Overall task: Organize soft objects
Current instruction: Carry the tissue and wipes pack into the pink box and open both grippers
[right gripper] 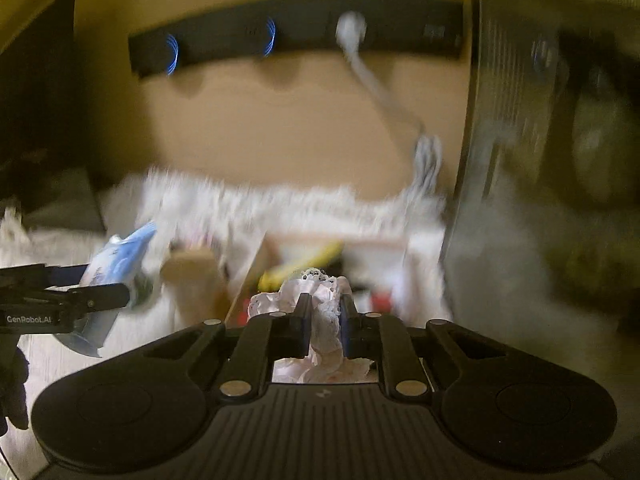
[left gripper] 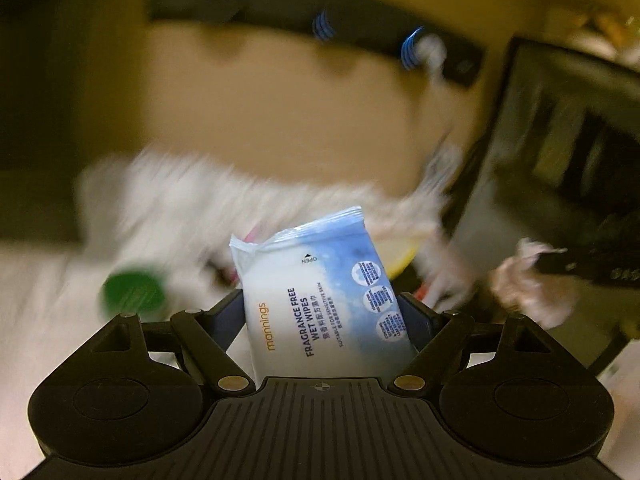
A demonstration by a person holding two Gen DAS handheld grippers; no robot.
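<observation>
Wet wipes pack (left gripper: 320, 300): blue-and-white soft pouch, printed "fragrance free wet wipes", standing upright between the fingers of the left gripper (left gripper: 322, 312), jaws part-closed and pressing on both sides of the pouch. Being carried above the surface, clear of the clutter behind it.

Lace-trimmed cloth (right gripper: 324, 312): pale pink-white fabric, bunched and pinched in the right gripper (right gripper: 325, 312), jaws nearly closed on it; loose ends hanging below and spilling ahead of the fingertips.

Step in hand, as judged: both soft items lifted and in transit, placement not yet made. Heavy blur across both backgrounds suggesting quick motion.

Next move, as judged: choosing one resting spot for the soft goods, lowering each in turn, easing the jaws apart only once the item is bearing on something. Pouch likely to slip if tilted; cloth likely to snag on a pad when released.

Surface: pale tabletop (left gripper: 36, 280), crowded. White fluffy mass (left gripper: 192, 200) lying across the middle. Green round lid (left gripper: 134, 292) sitting at left in the left wrist view. Yellow item (right gripper: 300, 268) lying in what looks like an open box (right gripper: 256, 264), too blurred to confirm. Tan rounded object (right gripper: 192, 276) standing just beside that box.

Room: beige wall, dark strip (right gripper: 296, 32) carrying blue ring lights, white plug and cable (right gripper: 372, 76) hanging from it. Dark mesh chair back (right gripper: 520, 120) at right.
</observation>
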